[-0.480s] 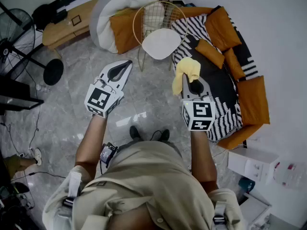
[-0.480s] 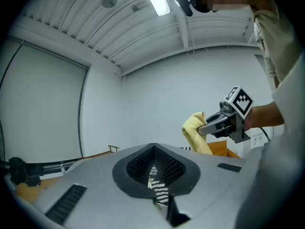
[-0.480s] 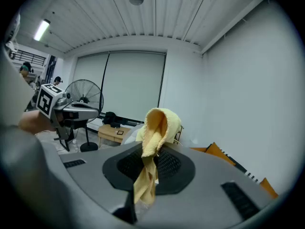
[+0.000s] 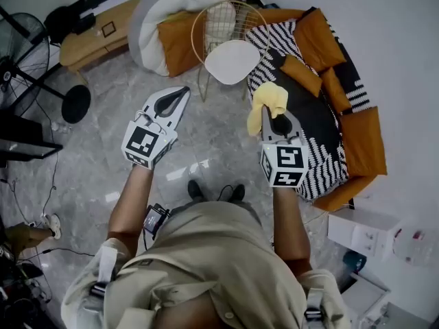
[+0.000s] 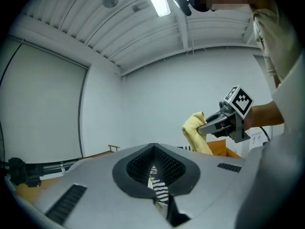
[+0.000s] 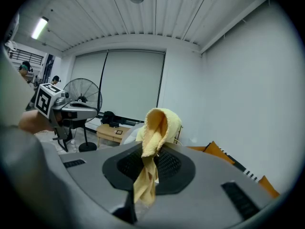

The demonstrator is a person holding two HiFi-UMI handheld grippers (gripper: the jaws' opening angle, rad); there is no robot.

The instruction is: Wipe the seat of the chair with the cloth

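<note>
The chair stands ahead of me on the marble floor, with a white seat and a gold wire back. My right gripper is shut on a yellow cloth, held in the air just right of and nearer than the seat. The cloth sticks up past the jaw tips and hangs down between them. My left gripper hovers left of the chair, jaws together and nothing in them. From the left gripper view, the right gripper and the cloth show against a white wall.
A sofa with a black-and-white cover and orange cushions lies right of the chair. A white round lounger sits behind it. A low wooden table and a standing fan are at far left. White boxes are lower right.
</note>
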